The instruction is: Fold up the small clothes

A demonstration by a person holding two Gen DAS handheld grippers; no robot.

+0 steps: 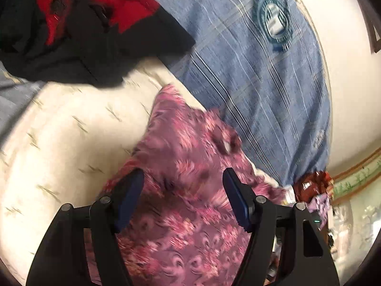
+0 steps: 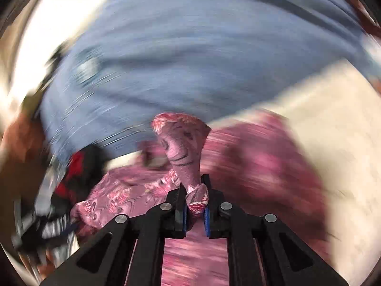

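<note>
Your right hand-held gripper (image 2: 194,191) is pinching a bunched twist of the pink floral garment (image 2: 183,147), and the cloth is standing up in a stalk from between the closed pads. Your left hand-held gripper (image 1: 183,186) is hanging with its jaws apart over the same pink floral garment (image 1: 181,166), gripping nothing; the fabric is lying below and between the fingers, and whether a pad is brushing it cannot be told.

The risk is sitting in that right-hand pinch: you are holding a wad rather than a clean edge or corner, so any pull is likely dragging the garment into a rope instead of spreading it flat. The right view is badly smeared, which suggests a fast swing, and a thin fold may be slipping out of the pads under that. With the left jaws empty, the loose side is free to slump and crease.

Around you, the garment is lying on the cream bed surface (image 1: 71,131), and beside it the blue striped cloth (image 1: 250,76) is crowding its far edge. A black and red garment (image 1: 95,23) is piled further off. The blue cloth is taking up room you may be needing for laying the piece out.
</note>
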